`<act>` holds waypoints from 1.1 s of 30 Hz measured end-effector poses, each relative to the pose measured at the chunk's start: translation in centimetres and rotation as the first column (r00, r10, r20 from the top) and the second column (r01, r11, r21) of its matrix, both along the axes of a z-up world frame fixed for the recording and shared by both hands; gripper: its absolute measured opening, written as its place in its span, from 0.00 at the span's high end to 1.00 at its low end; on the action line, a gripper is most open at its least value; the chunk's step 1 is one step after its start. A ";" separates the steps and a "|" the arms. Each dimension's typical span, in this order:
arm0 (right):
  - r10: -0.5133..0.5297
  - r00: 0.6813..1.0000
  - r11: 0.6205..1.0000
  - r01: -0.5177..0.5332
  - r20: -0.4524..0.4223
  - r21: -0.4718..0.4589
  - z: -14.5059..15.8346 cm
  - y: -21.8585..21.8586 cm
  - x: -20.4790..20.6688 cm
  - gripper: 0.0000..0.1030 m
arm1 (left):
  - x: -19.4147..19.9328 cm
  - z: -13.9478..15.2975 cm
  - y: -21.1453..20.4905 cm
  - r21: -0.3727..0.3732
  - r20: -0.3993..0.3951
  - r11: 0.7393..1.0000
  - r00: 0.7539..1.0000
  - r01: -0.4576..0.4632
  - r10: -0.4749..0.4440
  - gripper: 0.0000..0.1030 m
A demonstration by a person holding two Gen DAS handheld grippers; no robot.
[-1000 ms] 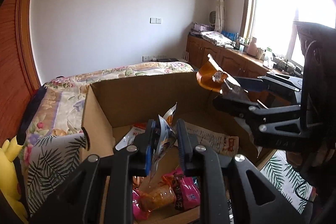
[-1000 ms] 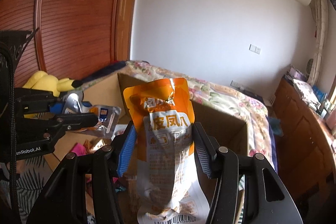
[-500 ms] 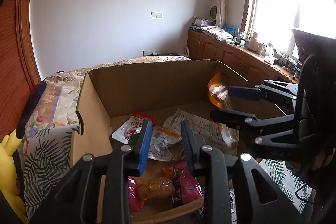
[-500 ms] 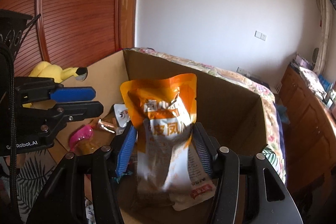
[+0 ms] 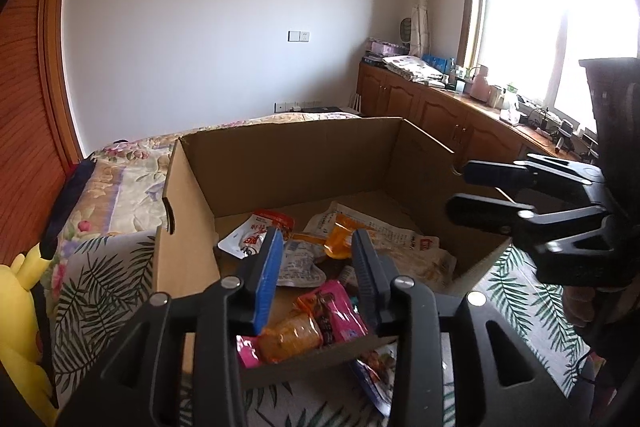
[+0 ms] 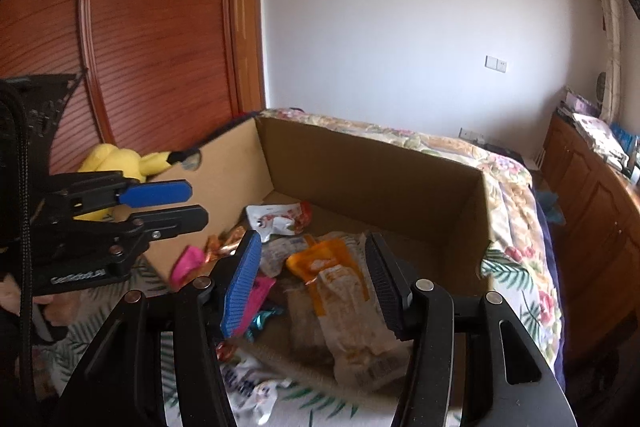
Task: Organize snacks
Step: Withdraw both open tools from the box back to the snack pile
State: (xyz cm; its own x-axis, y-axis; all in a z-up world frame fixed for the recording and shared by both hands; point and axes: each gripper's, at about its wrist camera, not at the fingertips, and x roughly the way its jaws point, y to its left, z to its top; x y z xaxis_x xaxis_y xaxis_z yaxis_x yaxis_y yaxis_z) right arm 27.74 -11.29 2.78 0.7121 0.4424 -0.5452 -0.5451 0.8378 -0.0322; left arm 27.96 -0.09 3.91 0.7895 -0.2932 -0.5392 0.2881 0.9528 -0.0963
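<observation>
An open cardboard box (image 5: 288,163) (image 6: 360,167) stands on the bed and holds several snack packs. The orange-and-white pouch (image 6: 340,291) (image 5: 344,231) lies inside it, next to a white-and-red pack (image 5: 256,235) (image 6: 280,217), a clear pack (image 5: 298,263) and pink packs (image 5: 332,315) (image 6: 188,263). My left gripper (image 5: 316,251) (image 6: 180,203) is open and empty above the box's near left part. My right gripper (image 6: 312,259) (image 5: 464,191) is open and empty above the box's right side.
A blue-and-white pack (image 5: 372,375) (image 6: 248,387) lies on the leaf-print cover outside the box's front wall. A yellow plush toy (image 5: 20,311) (image 6: 116,163) sits to the left by the wooden wardrobe (image 6: 120,27). Wooden cabinets (image 5: 440,107) run under the window on the right.
My left gripper let go of the clear pack and my right gripper let go of the orange pouch; both now lie in the box. Both grippers opened and drew back.
</observation>
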 end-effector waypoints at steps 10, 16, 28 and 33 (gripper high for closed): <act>-0.036 0.999 0.999 0.036 0.009 0.030 0.9 -3.1 -5.9 0.47 | -3.7 0.5 -1.1 0.016 0.018 1.000 1.000 0.005 -0.006 0.57; -0.054 0.997 0.998 0.055 -0.048 0.023 -1.6 -4.6 -8.1 0.47 | -5.3 -1.3 -2.0 0.008 -0.024 1.000 1.000 0.019 -0.018 0.54; -0.091 0.981 0.996 0.092 -0.174 -0.002 -7.7 -6.1 -9.7 0.47 | -6.6 -5.6 -3.6 0.003 -0.133 1.000 0.991 0.017 -0.017 0.54; -0.087 0.970 0.996 0.084 -0.225 -0.025 -10.1 -6.2 -9.6 0.51 | -6.5 -7.1 -4.1 0.016 -0.173 1.000 0.985 0.016 -0.013 0.53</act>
State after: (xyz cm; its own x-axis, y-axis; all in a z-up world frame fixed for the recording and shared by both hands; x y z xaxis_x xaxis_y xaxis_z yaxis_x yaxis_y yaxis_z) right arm 18.17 -17.48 -7.35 0.6049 0.3756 -0.7022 -0.4659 0.8820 0.0704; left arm 21.48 -4.15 -3.15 0.6800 -0.2932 -0.6720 0.2820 0.9507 -0.1294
